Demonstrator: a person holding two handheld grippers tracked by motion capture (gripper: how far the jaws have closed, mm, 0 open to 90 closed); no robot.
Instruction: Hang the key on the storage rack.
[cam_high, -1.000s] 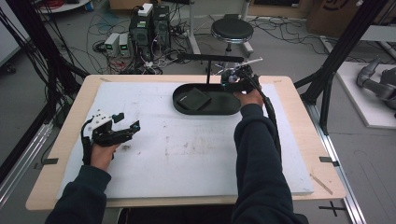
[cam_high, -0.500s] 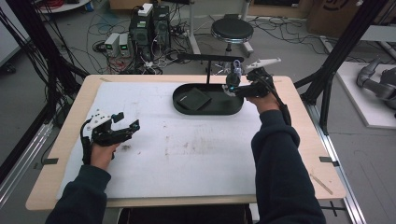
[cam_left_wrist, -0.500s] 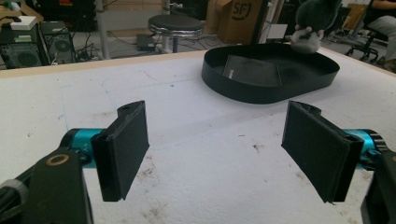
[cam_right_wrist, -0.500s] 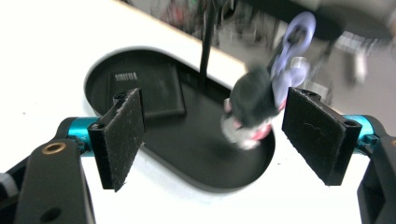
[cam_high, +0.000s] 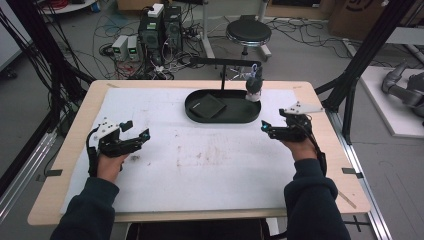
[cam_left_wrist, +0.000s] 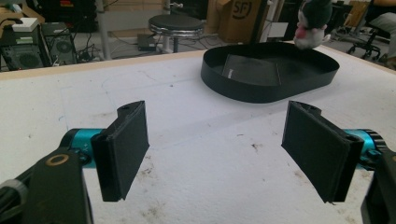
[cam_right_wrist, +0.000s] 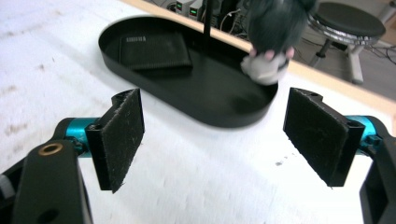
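High view: both tools gape empty, left tool (cam_high: 131, 134) mid-mat, right tool (cam_high: 272, 131) near tray (cam_high: 200, 116) rim.

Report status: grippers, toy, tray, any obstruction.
Left gripper open, empty. Right gripper open, empty, jaws just reopened. Plush toy at black tray right end. Nothing in the way.

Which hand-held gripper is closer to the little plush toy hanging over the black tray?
The right one. The right hand-held gripper sits just in front of the tray's right end, near the plush toy. The left hand-held gripper rests far off at the table's left side.
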